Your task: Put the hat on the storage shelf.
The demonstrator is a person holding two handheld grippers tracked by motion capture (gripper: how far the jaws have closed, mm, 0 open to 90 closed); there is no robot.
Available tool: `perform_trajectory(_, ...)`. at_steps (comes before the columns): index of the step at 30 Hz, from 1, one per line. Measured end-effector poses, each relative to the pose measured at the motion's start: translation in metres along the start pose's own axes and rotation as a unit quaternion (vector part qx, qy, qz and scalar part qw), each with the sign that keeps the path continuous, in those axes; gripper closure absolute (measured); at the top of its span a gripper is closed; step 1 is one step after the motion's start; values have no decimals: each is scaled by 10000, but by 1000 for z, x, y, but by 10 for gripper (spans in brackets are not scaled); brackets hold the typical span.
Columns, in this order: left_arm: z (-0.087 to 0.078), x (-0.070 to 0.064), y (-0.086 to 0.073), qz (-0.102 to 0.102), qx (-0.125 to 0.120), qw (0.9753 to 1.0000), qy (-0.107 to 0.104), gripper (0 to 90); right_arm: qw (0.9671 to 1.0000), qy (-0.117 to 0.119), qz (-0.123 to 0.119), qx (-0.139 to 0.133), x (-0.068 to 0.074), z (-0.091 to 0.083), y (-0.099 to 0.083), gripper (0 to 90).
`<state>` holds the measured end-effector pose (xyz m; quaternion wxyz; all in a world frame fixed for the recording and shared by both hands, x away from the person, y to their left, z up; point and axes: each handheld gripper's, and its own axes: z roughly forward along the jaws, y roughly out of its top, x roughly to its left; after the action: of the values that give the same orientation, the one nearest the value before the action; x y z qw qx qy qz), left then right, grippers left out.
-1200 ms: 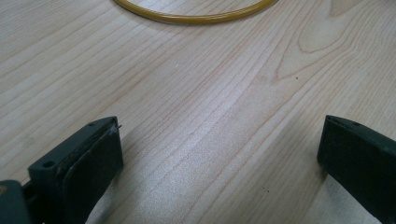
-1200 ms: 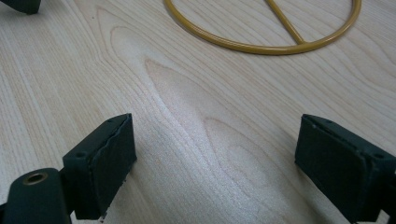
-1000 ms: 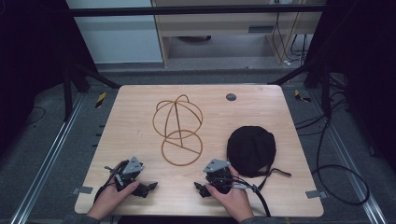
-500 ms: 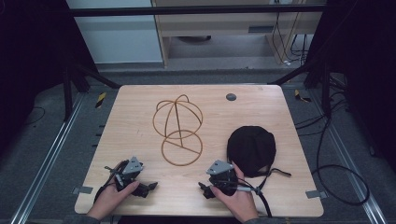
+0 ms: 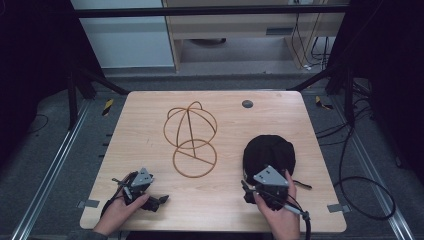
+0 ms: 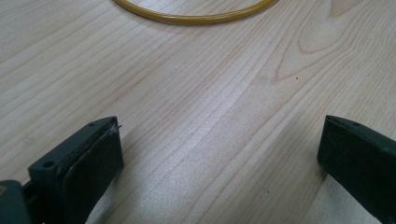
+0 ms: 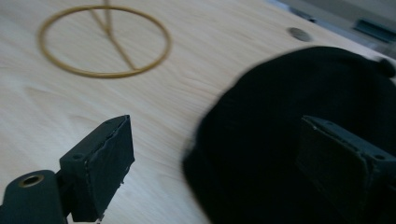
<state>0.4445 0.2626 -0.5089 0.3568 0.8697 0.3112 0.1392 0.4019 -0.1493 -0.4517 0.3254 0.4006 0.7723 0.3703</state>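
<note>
I have the right gripper (image 5: 265, 187) at the near edge of the black cap (image 5: 269, 154), which lies on the right half of the wooden table (image 5: 150, 145), well in from the far edge. In the right gripper view its jaws stand wide apart and hold nothing: one jaw is over bare wood, the other sits in front of the cap's (image 7: 299, 140) dark cloth. I cannot tell whether that jaw touches the cloth.

My left gripper (image 5: 142, 192) rests low near the front left corner of the table, well apart from the cap. Its jaws are also spread wide with only bare wood between them.

The wire hat stand (image 5: 190, 137) stands at the middle of the table, between the two grippers and farther back; its round base ring (image 6: 196, 16) lies flat on the wood ahead of the left gripper. A small grey disc (image 5: 247, 104) sits near the far edge.
</note>
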Motion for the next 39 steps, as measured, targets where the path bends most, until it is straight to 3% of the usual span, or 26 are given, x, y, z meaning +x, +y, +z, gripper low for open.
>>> perform_trajectory(3,0,0,0,-9,-2,10000,-3,0,9986,-409,333,22,-16,-9,-7,123)
perform_trajectory(6,0,0,0,-14,-2,10000,-2,0,9961,-737,460,131,-27,-13,-12,123)
perform_trajectory(12,0,0,0,-7,3,10000,0,0,9928,-1015,440,458,-35,-16,-20,119)
perform_trajectory(14,0,0,0,2,10,10000,0,0,9922,-1007,464,564,-38,-15,-21,116)
perform_trajectory(21,0,0,0,2,3,10000,1,0,9895,-823,768,908,-56,-15,-17,112)
perform_trajectory(22,0,0,0,-2,3,10000,0,0,9892,-648,768,1064,-64,-15,-15,109)
perform_trajectory(25,0,0,0,-3,4,10000,1,0,9890,-436,773,1186,-74,-15,-10,109)
perform_trajectory(32,0,0,0,14,5,10000,10,0,9888,-32,606,1362,-90,-15,9,107)
perform_trajectory(37,0,0,0,-6,-9,10000,8,0,9875,94,401,1523,-98,-12,22,83)
perform_trajectory(39,0,0,0,-6,6,10000,9,0,9842,310,282,1721,-103,-8,29,84)
